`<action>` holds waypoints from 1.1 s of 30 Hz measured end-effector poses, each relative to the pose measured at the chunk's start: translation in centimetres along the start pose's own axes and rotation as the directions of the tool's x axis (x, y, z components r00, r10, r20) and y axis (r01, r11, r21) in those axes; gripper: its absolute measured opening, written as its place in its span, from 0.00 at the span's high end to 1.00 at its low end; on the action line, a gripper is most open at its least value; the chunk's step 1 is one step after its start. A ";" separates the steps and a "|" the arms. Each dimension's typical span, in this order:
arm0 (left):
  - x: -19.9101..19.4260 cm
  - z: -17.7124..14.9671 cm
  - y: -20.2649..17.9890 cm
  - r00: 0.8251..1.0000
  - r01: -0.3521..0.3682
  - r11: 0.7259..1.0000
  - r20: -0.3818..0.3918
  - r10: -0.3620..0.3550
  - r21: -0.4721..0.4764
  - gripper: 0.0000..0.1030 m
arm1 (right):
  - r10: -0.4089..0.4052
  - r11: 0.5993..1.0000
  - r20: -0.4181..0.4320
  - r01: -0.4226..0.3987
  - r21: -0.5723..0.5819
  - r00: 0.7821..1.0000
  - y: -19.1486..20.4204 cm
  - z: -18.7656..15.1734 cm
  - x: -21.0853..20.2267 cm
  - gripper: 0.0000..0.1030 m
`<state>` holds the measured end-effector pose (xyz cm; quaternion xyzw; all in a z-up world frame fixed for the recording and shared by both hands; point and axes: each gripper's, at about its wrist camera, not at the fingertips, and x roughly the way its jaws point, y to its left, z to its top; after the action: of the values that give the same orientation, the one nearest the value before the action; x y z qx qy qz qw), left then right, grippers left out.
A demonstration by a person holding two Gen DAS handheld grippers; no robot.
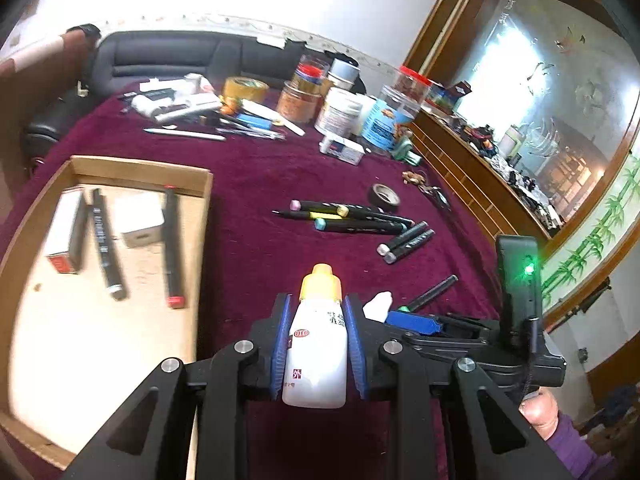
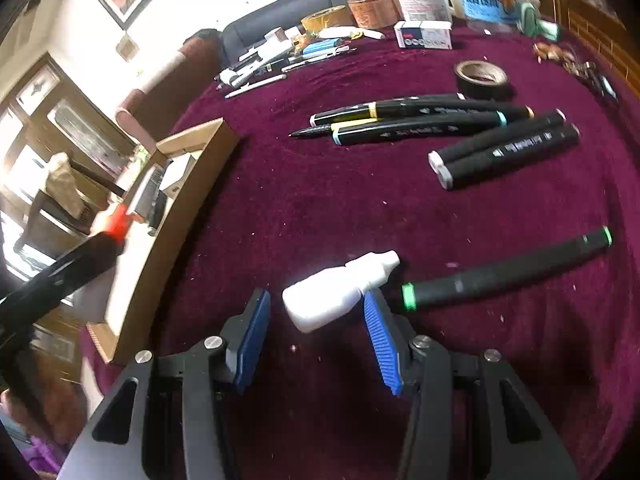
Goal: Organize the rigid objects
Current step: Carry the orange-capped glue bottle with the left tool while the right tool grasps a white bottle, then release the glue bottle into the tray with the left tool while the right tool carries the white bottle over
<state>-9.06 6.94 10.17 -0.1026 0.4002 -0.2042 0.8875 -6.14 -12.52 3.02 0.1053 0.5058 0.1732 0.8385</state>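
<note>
My left gripper is shut on a white bottle with a yellow cap, held above the maroon cloth just right of the cardboard tray. The tray holds two black markers, a white box with a red end and a white charger. My right gripper is open around a small all-white bottle lying on the cloth. A green-tipped black marker lies right of it. Several black markers lie farther back.
A roll of dark tape lies behind the markers. Jars, tubs, tape and stationery crowd the table's far side. A wooden cabinet with a mirror stands to the right. The tray's edge is left of my right gripper.
</note>
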 end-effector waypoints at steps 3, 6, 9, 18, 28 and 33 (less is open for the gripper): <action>-0.8 -0.3 1.4 1.000 -0.026 1.000 0.015 0.026 -0.016 0.73 | -0.044 0.999 -0.010 0.044 -0.018 0.999 0.8 0.1 0.8 0.53; -1.7 -0.7 3.2 0.999 -0.037 0.998 0.024 0.038 -0.054 0.73 | 0.027 0.998 -0.016 -0.026 0.062 1.000 0.2 0.3 0.8 0.53; -2.5 -1.0 4.5 0.998 -0.047 0.996 0.038 0.050 -0.080 0.73 | 0.105 0.971 -0.021 -0.098 0.216 0.994 -1.8 0.7 0.8 0.51; -3.7 -2.1 6.2 0.998 -0.036 0.993 0.053 0.042 -0.110 0.73 | 0.050 0.934 0.017 -0.053 0.352 0.999 -2.4 2.2 0.5 0.46; -5.0 -2.7 8.9 0.995 -0.072 0.985 0.061 0.083 -0.157 0.73 | -0.111 0.949 -0.023 0.113 0.296 0.994 -0.7 3.6 2.1 0.46; -5.1 -3.0 9.9 0.994 -0.083 0.981 0.058 0.095 -0.177 0.73 | -0.064 0.938 -0.026 0.069 0.341 0.998 -1.5 4.3 1.9 0.46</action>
<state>-11.62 18.02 8.15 -0.1687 0.3912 -0.1248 0.8961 -1.20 -13.10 2.96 0.2306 0.5374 0.0553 0.8093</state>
